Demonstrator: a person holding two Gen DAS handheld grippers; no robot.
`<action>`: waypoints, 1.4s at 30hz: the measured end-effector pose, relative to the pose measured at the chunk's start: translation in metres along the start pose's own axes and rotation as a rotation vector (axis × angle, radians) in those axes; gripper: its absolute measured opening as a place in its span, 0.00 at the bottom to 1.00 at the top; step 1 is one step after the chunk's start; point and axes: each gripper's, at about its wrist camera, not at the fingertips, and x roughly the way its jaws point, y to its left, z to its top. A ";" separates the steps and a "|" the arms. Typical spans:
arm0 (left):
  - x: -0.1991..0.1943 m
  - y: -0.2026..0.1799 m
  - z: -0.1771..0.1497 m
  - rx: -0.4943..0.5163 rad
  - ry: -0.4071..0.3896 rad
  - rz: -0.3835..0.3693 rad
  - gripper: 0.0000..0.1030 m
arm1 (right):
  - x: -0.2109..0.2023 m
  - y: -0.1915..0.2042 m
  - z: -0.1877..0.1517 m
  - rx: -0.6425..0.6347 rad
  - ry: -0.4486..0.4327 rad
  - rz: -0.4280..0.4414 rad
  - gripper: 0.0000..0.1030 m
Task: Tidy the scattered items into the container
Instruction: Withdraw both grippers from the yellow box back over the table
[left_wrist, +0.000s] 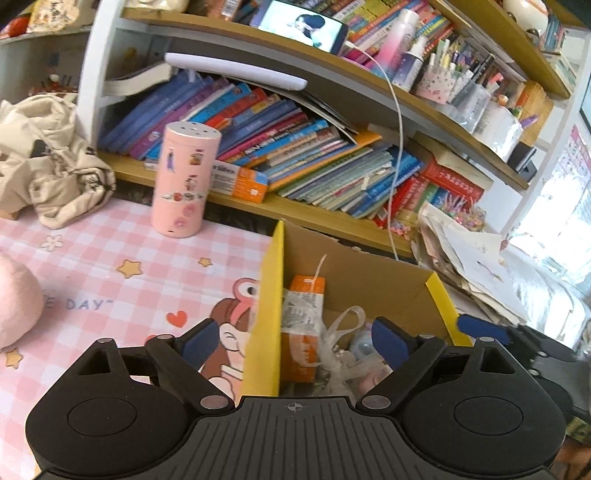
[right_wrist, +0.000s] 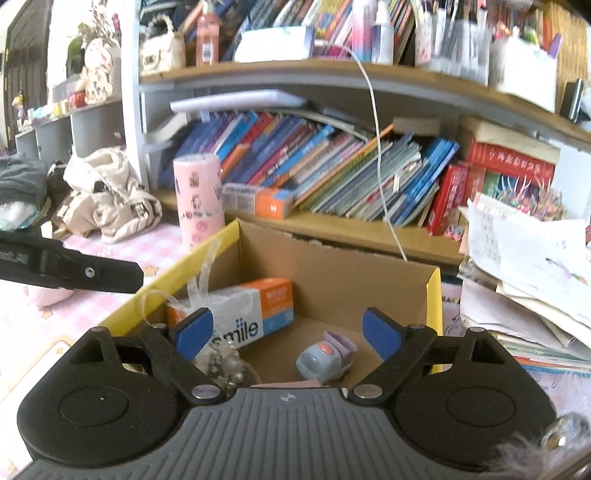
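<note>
Yellow-edged cardboard box (right_wrist: 332, 295) holding orange-white tissue pack (right_wrist: 236, 310), both claws wide open, empty

One cardboard box (right_wrist: 332, 280), one tissue pack (right_wrist: 251, 310), one pink canister (left_wrist: 186, 181)

The box (right_wrist: 332, 280) sits on the table mat (left_wrist: 110, 258), in front of the lower bookshelf (right_wrist: 332, 218). Inside it, a tissue pack (right_wrist: 251, 314) lies at the left, a small toy (right_wrist: 321, 360) to its right (nearer the front). A canister (left_wrist: 184, 181) stands behind the box's left corner; a paper pile (right_wrist: 524, 266) lies right of the box.
</note>
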 end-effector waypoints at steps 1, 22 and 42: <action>-0.002 0.001 -0.002 -0.004 -0.007 0.006 0.91 | -0.004 0.003 -0.001 -0.004 -0.014 0.003 0.86; -0.029 0.023 -0.013 -0.056 -0.037 0.035 0.91 | -0.040 0.064 -0.018 -0.096 -0.063 0.157 0.86; -0.094 0.124 -0.018 -0.090 -0.031 -0.023 0.91 | -0.044 0.169 -0.028 -0.090 0.015 0.064 0.86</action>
